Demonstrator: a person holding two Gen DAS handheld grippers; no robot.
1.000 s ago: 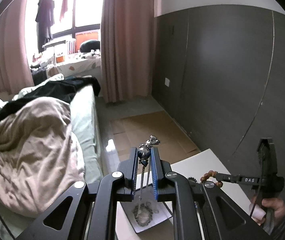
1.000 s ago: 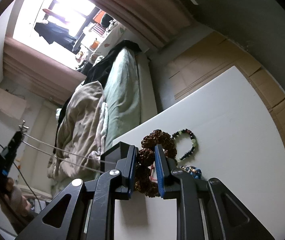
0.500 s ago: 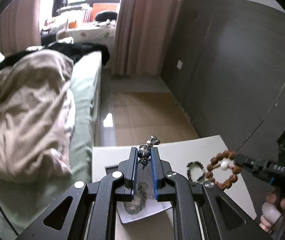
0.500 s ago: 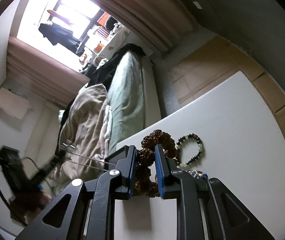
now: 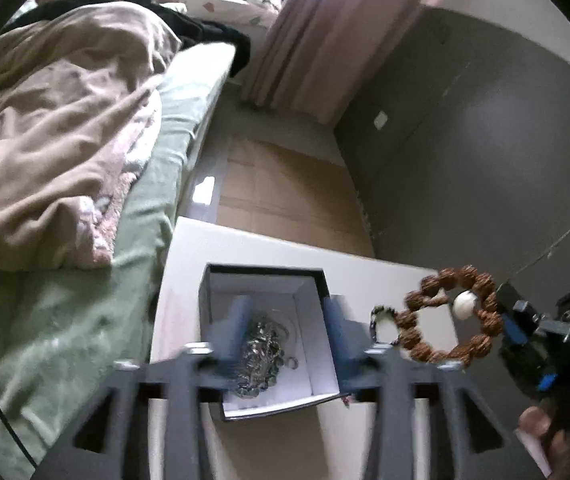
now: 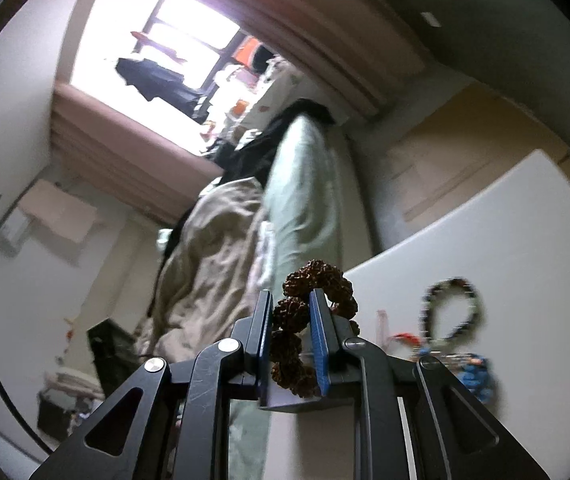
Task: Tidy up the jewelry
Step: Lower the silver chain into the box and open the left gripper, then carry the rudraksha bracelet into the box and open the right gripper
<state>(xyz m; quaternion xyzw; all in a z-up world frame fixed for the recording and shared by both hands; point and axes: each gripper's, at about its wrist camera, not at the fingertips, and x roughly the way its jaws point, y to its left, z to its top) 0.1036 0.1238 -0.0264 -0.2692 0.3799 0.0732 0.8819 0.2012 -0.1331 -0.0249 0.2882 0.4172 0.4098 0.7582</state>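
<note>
Left tool [image 5: 283, 330] over box [image 5: 269, 276], jaws just opened wide, nothing between pads; chain [image 5: 259, 354] heaped in box below. Box sits on near-left part of table [image 5: 189, 248], close to bed-side edge. Right tool [image 6: 290, 334] narrow, clamped on brown bead bracelet [image 6: 297, 312], hanging in air right of box. Dark bead bracelet [image 6: 451, 308] and blue bead item [image 6: 471, 372] loose on table, far right.

Risks:
- Left fingers straddle box; lifting off-line could catch a wall and drag box toward edge.
- Brown bracelet pinched on one bead only; fast swing could roll it out of grip onto table or floor.
- Dropping it on chain likely tangles both.
</note>
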